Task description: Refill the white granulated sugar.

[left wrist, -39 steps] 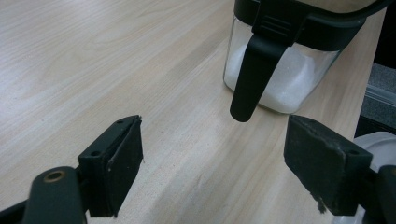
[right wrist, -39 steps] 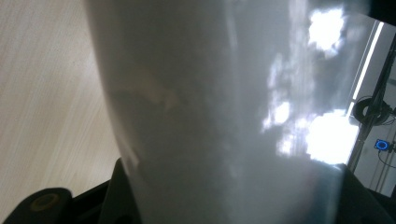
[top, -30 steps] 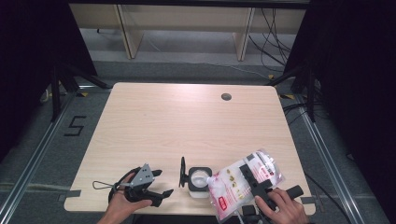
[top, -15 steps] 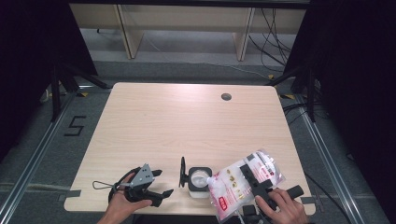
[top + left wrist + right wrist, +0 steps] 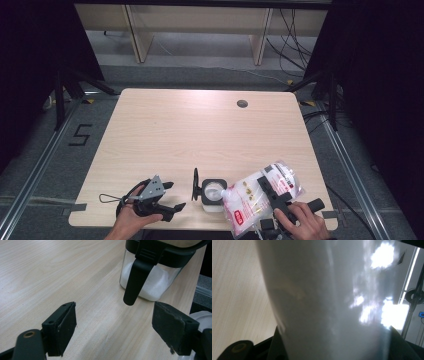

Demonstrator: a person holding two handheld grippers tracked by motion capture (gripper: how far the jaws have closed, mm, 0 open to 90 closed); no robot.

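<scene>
We see a clear plastic bag (image 5: 260, 196) of white powder tilted over a small open jar (image 5: 212, 192) at the table's (image 5: 200, 130) near edge. Nothing has visibly shifted since a second ago; bag, jar and both hands sit as before. The bag is clamped in the right gripper (image 5: 270, 192), whose jaws grasp it across its middle. Its long axis runs diagonally, its lower end towards the jar. The left gripper (image 5: 167, 196) rests just left of the jar, its jaws spread apart and holding nothing
</scene>
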